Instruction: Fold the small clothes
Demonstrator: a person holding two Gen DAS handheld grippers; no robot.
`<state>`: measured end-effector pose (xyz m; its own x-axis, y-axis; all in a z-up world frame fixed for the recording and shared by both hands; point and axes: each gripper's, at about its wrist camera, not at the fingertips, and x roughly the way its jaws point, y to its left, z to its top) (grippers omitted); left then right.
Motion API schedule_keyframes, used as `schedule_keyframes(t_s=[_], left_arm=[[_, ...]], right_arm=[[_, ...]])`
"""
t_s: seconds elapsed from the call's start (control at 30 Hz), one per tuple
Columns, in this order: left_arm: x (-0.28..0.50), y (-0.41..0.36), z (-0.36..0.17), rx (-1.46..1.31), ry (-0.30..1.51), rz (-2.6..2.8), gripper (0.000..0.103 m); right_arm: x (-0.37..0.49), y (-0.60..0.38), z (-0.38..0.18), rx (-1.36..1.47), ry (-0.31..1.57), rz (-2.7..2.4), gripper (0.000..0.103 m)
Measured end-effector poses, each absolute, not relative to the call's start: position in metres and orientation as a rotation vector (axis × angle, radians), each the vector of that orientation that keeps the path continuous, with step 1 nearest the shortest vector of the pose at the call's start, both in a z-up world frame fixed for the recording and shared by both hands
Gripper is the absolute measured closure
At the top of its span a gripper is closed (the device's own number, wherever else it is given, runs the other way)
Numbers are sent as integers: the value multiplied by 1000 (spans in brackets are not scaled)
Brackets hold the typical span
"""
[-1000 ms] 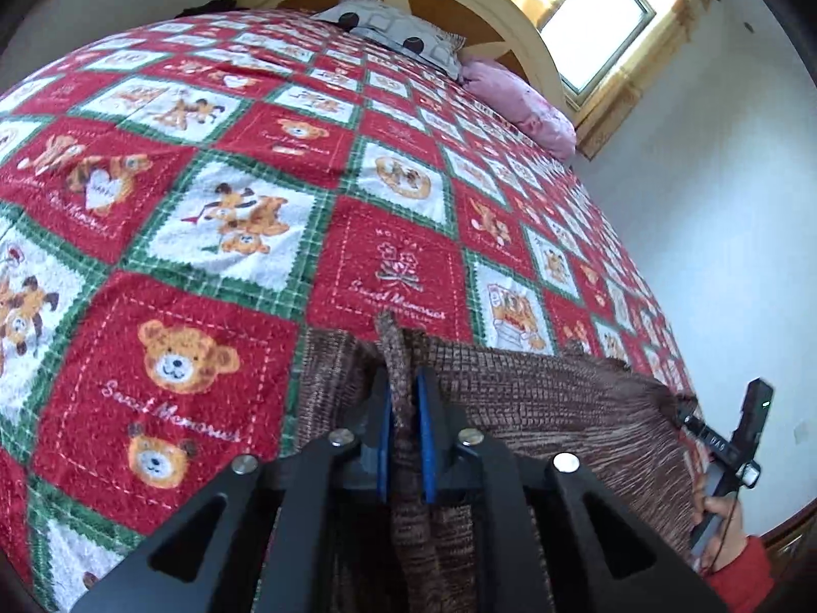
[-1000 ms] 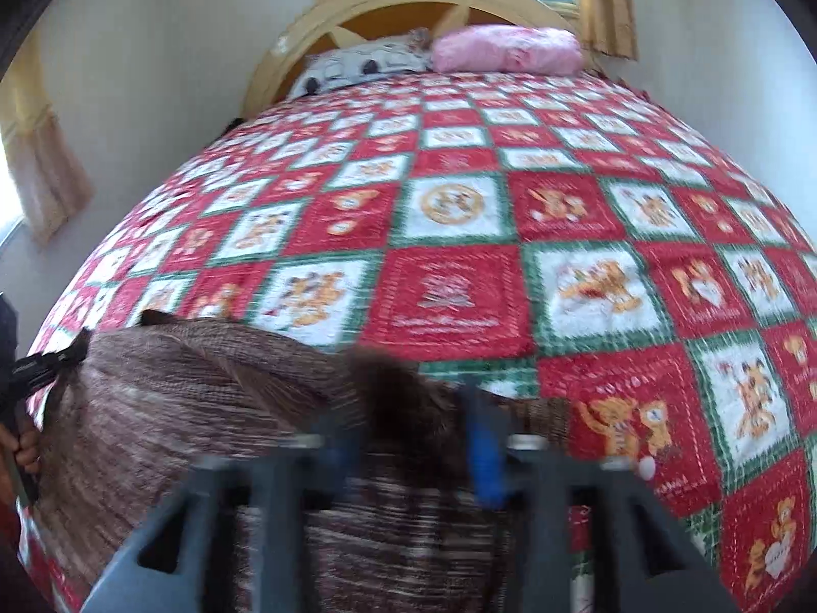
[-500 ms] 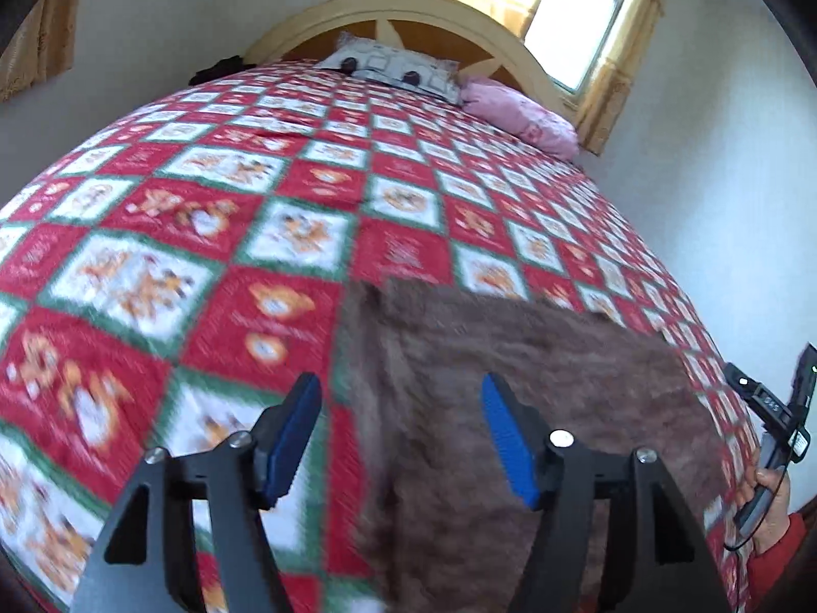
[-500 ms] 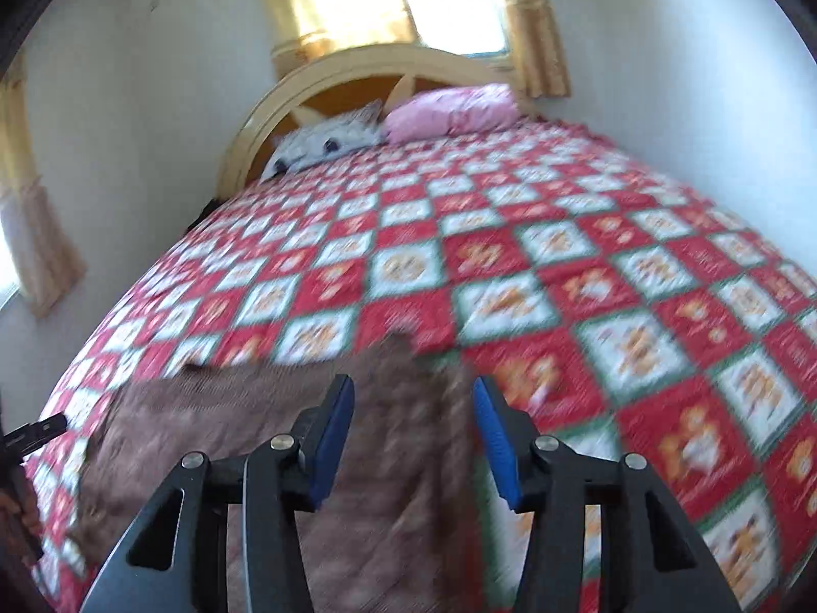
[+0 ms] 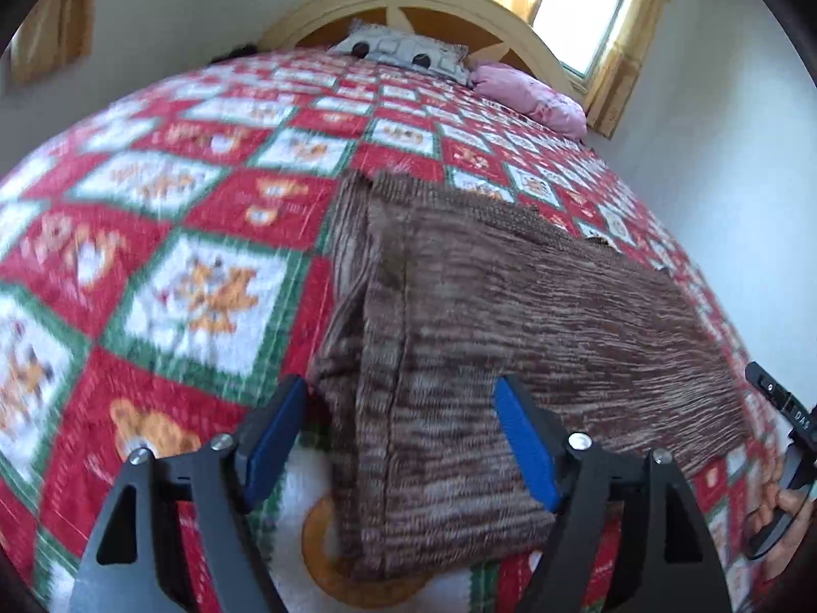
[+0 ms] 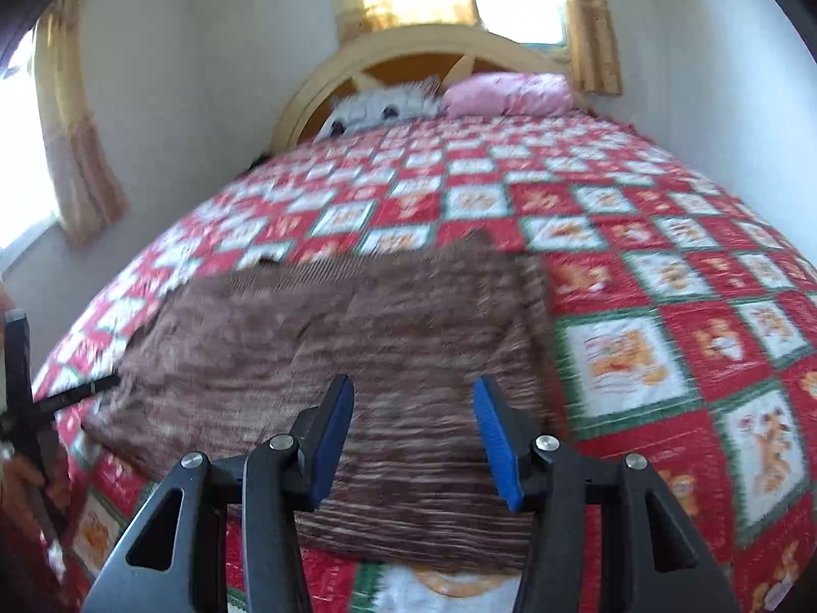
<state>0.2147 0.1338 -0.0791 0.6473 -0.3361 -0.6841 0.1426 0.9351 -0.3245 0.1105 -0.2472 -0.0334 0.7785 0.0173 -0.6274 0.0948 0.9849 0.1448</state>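
A brown knitted garment (image 5: 500, 306) lies folded flat on the red, white and green teddy-bear quilt (image 5: 204, 235), its left side turned over in a doubled strip. My left gripper (image 5: 403, 439) hangs above the garment's near left corner, its jaws still opening, with nothing pressed between the blue pads (image 5: 521, 439). In the right wrist view the same garment (image 6: 332, 337) spreads to the left. My right gripper (image 6: 413, 439) stands open above its near right part, holding nothing.
A grey patterned pillow (image 5: 408, 48) and a pink pillow (image 5: 531, 97) lie at the wooden headboard (image 6: 424, 46). White walls close both sides of the bed. A person's hand with the other tool (image 5: 786, 460) shows at the right edge.
Both grippers let go of the brown garment and pulled back toward the near edge of the bed. The garment now lies flat instead of bunched up in the jaws.
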Motion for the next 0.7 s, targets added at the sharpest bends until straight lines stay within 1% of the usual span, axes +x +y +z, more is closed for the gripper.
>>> schedule_keyframes(t_s=[0.07,0.2,0.33,0.4,0.43,0.47,0.5,0.7], left_arm=[[211,143,-79,-314,800,-286,25],[210,150,-83,-379,791,-312,25],[210,151,-84,-390,787,-316,25],[210,152,-84,-389,788,-316,25],[210,152,-84,-389,789,-317,24],[211,152,-84,-388,790,-318,23],[210,151,-83,-386,790,-321,22],[211,139,-82,-304,810,-288,20]], right_arm=[[108,-260,-29,192,659,-59,50],[114,-278,-37,254,708,-50,50],[122,-273,-55,210,784,-56,50],[119,-267,-57,178,772,-50,50],[117,-265,-56,164,768,-47,53],[116,-261,-56,147,768,-33,70],[116,-258,-57,135,780,-28,86],[109,-252,-65,133,811,-17,86]])
